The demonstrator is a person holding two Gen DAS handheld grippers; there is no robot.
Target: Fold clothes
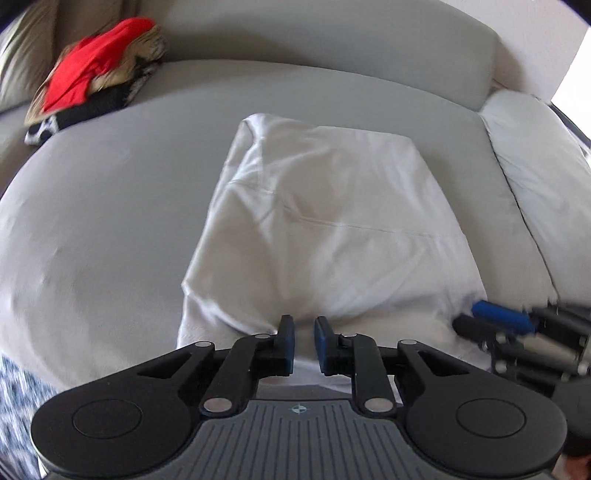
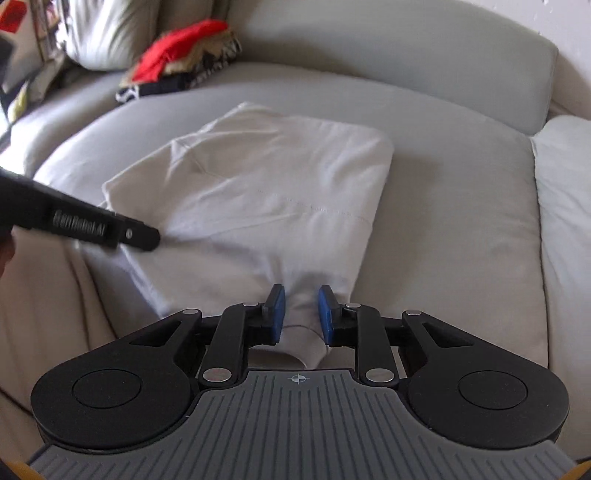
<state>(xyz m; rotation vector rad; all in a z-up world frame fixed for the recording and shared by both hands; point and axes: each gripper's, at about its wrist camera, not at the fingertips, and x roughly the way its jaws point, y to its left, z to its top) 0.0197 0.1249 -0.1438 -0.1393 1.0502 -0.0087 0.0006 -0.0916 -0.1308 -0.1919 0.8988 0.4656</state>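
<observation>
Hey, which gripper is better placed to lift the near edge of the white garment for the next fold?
Right. The right gripper already has a bunched fold of the white garment between its pads; the left gripper straddles flatter cloth at the edge.

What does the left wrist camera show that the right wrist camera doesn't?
Only the left wrist view shows the blue-and-white patterned fabric at its lower left. Only the right wrist view shows the pale pillow behind the clothes pile and the lettering on the left gripper. Both show the white garment on the grey sofa, the red-topped clothes pile and the right gripper.
</observation>
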